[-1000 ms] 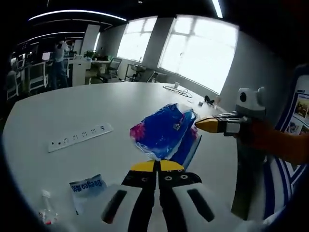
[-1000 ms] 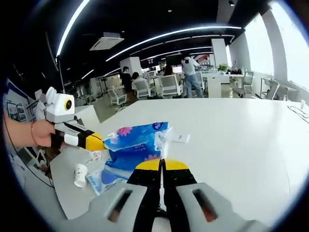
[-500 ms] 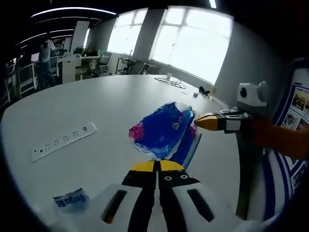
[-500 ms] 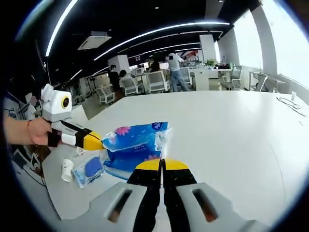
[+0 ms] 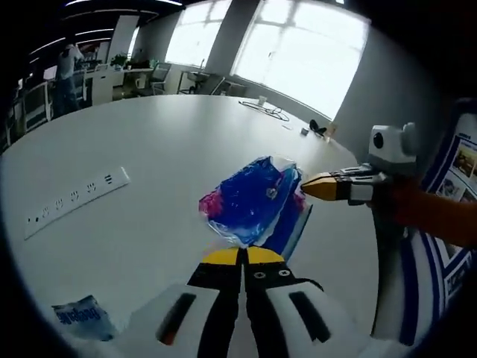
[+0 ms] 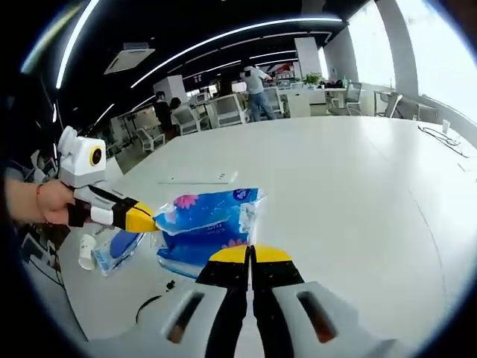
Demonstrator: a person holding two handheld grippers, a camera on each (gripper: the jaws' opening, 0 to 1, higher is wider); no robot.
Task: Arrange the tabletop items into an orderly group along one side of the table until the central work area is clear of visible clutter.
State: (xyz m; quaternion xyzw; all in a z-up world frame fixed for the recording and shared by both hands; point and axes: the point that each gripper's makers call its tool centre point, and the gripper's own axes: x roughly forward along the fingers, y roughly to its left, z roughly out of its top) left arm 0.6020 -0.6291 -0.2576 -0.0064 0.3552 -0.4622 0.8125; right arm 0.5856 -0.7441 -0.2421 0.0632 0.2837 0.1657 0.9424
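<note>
A blue tissue pack [image 5: 253,201] with pink flowers hangs just above the white table [image 5: 149,142], stretched between both grippers. My left gripper [image 5: 242,257] is shut on its near edge. The right gripper [image 5: 309,186] comes in from the right, a hand behind it, pinching the pack's far end. In the right gripper view the pack [image 6: 209,220] lies straight ahead of my right gripper [image 6: 250,256], which is shut on its near end. The left gripper [image 6: 145,221] holds the pack's left tip there.
A white power strip [image 5: 71,201] [image 6: 197,179] lies flat on the table. A small blue packet [image 5: 78,317] [image 6: 115,250] and a paper cup [image 6: 87,252] sit near the edge, with a black cable [image 6: 153,306] beside them. Cables [image 5: 268,113] lie far off. People stand at desks beyond.
Both grippers keep their hold on the pack and have carried it along over the table. The power strip, the blue packet and the cup have slid across both views as the cameras moved.
</note>
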